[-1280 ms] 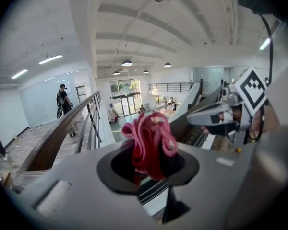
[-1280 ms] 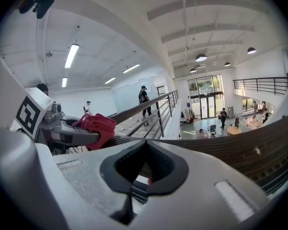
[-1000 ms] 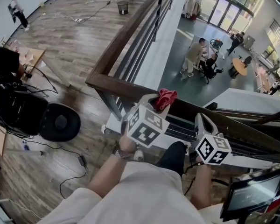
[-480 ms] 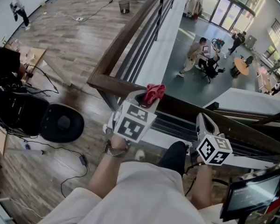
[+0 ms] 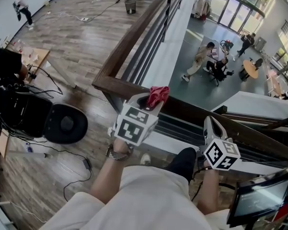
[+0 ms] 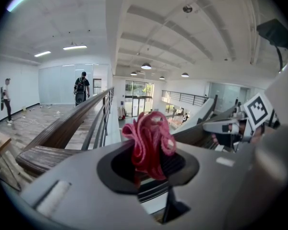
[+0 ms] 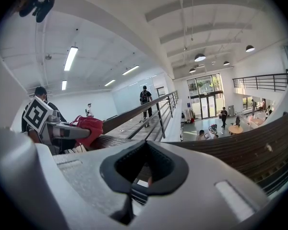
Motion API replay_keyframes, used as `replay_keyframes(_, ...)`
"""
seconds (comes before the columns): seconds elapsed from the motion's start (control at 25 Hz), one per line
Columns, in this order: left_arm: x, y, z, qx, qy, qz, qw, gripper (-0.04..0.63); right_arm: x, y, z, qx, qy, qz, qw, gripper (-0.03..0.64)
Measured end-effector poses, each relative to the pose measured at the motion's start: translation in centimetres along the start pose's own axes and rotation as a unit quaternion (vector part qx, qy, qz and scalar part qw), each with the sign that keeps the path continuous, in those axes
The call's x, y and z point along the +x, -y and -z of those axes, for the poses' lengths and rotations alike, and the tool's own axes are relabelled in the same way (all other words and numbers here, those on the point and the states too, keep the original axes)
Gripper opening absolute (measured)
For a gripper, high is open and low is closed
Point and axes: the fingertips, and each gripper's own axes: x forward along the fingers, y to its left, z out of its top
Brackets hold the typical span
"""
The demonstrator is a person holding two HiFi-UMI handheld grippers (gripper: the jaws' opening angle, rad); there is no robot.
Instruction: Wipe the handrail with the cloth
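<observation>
One crumpled red cloth (image 5: 158, 95) is clenched in left gripper (image 5: 152, 102) jaws by the handrail (image 5: 116, 86); right gripper (image 5: 210, 123) closed, empty.

A black round stool (image 5: 65, 123) stands on a brown plank floor (image 5: 81, 47). Left of the stool is a wooden desk (image 5: 36, 56) strewn with small things. Black cables (image 5: 77, 164) trail over the floor on the near side of the stool. Far beyond it stands a dark bin (image 5: 130, 5). Right of the stool, a storey lower, lies a grey hall floor (image 5: 192, 47) with a round table (image 5: 252, 68) and glass doors (image 5: 237, 8). The ceiling (image 6: 149, 28) is white, with strip lights (image 6: 74, 47).
</observation>
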Motion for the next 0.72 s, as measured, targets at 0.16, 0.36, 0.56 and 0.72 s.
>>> replay_keyframes(0.16, -0.7, -1.5, 0.4, -0.008, 0.005, -0.014, 0.9999, 0.121, 0.4, -0.2, 0.1, 0.000, -0.005, 0.000, 1.000, 0.003)
replay_keyframes(0.36, -1.6, -2.8, 0.7, -0.035, 0.024, -0.025, 0.9988, 0.121, 0.2, -0.7, 0.2, 0.007, -0.008, -0.011, 1.000, 0.003)
replay_keyframes(0.56, -2.2, -3.1, 1.4, -0.014, 0.042, -0.050, 0.9978, 0.121, 0.5, -0.9, 0.4, 0.011, -0.007, -0.015, 1.000, 0.003)
replay_keyframes(0.72, -2.6, -2.8, 1.4, -0.008, 0.058, -0.064, 0.9962, 0.121, 0.4, -1.0, -0.1, 0.011, -0.008, -0.019, 1.000, 0.003)
